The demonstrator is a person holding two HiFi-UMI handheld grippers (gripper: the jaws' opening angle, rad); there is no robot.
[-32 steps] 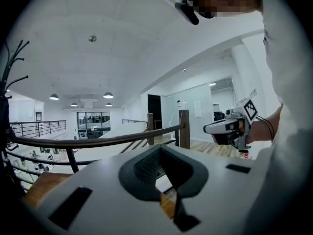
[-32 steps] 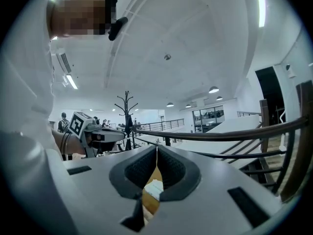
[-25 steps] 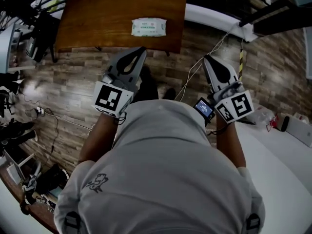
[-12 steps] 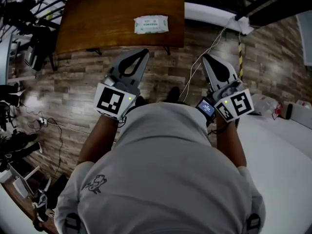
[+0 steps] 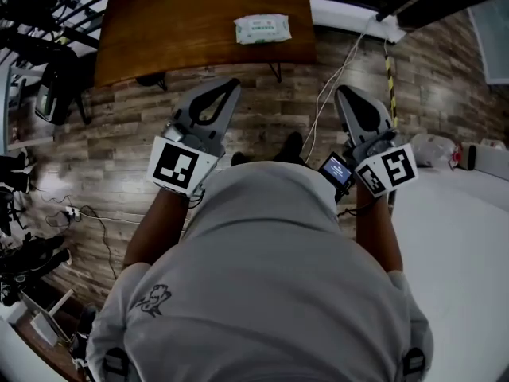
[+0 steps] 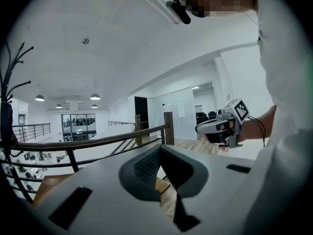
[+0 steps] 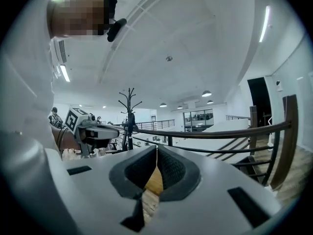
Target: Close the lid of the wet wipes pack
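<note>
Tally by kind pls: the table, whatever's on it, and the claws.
wooden table: 1
wet wipes pack: 1, lying on the table
claws: 2, left claw and right claw, both shut and empty
Total: 4

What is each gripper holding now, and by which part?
Nothing. The left gripper and the right gripper are both shut and empty. The wipes pack lies on the table, apart from both.
</note>
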